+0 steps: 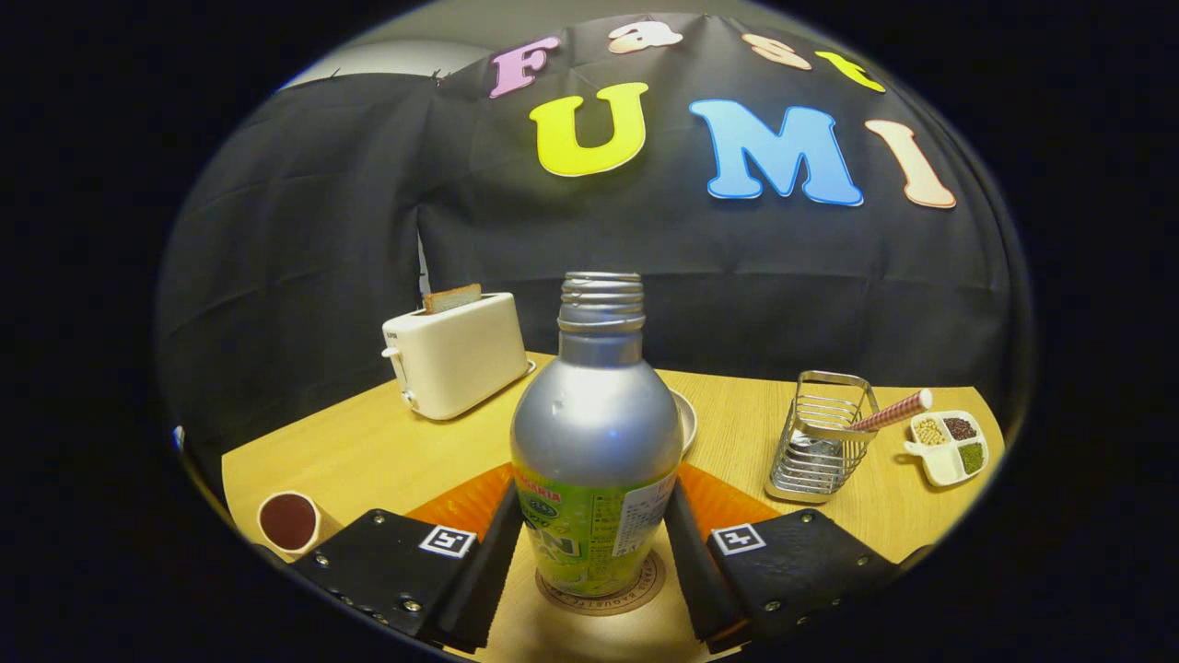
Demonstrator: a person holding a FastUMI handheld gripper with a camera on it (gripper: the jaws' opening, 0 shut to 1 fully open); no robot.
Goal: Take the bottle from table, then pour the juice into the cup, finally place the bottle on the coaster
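One bottle (595,433) upright on coaster (603,589), mouth up, gripper (594,543) clamping it

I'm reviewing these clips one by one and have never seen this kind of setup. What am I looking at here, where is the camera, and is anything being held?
There is no robot arm: a person carries a hand-held two-finger gripper, and a fisheye camera riding on it looks forward along the fingers. Between the fingers stands an uncapped silver bottle, upright on a round coaster; both fingers appear to press its sides, so it looks gripped. On the wooden table lie a cup of dark liquid beside the left finger, a toaster with toast, a wire rack holding a striped straw, a small divided dish of beans, and an orange mat.
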